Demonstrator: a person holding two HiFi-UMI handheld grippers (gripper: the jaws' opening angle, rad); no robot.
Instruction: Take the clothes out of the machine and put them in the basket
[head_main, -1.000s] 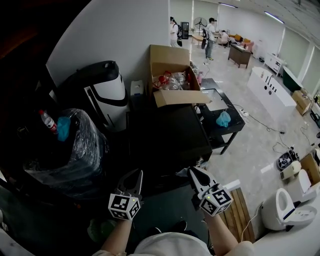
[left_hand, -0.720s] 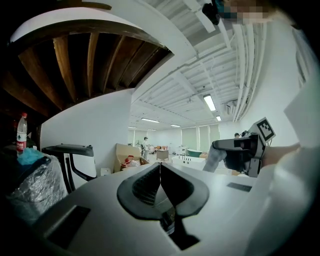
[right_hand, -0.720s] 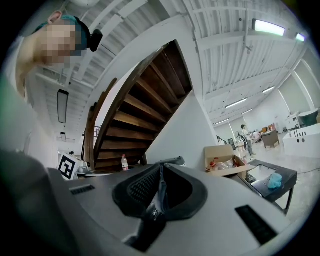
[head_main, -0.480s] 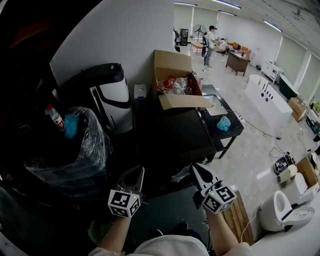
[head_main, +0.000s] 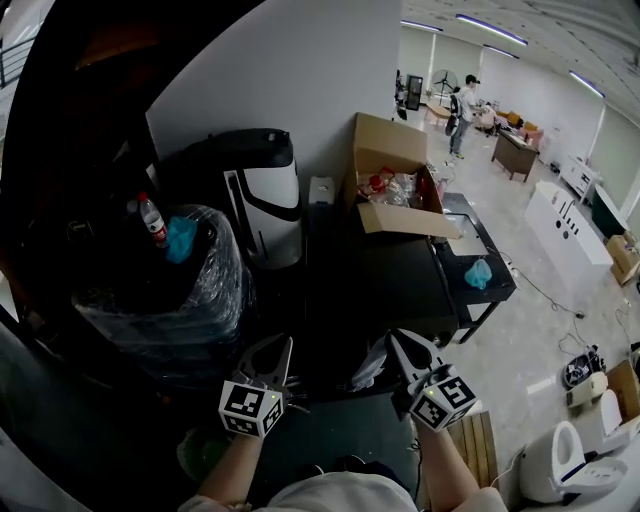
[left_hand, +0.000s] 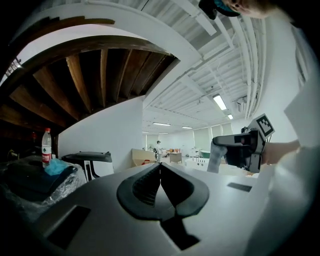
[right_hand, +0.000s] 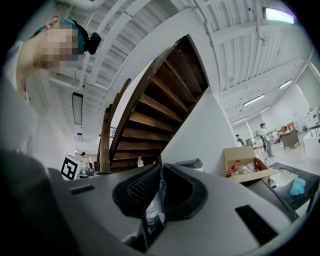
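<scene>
My right gripper is shut on a pale, thin piece of clothing that hangs from its jaws. In the right gripper view the cloth is pinched between the closed pads, at the right gripper. The left gripper view shows that right gripper from the side, with the cloth dangling below it. My left gripper is shut with nothing in it, level beside the right one; its jaws meet at the left gripper. No machine or basket shows in any view.
A bin lined with clear plastic carries a bottle at the left. Behind stand a white-and-black appliance, an open cardboard box and a black table. A wooden staircase rises overhead. People stand far back.
The view has swung left, so the bin, appliance and box slid to the right. Both grippers travelled along with it and rose slightly, the right one still holding the cloth.
</scene>
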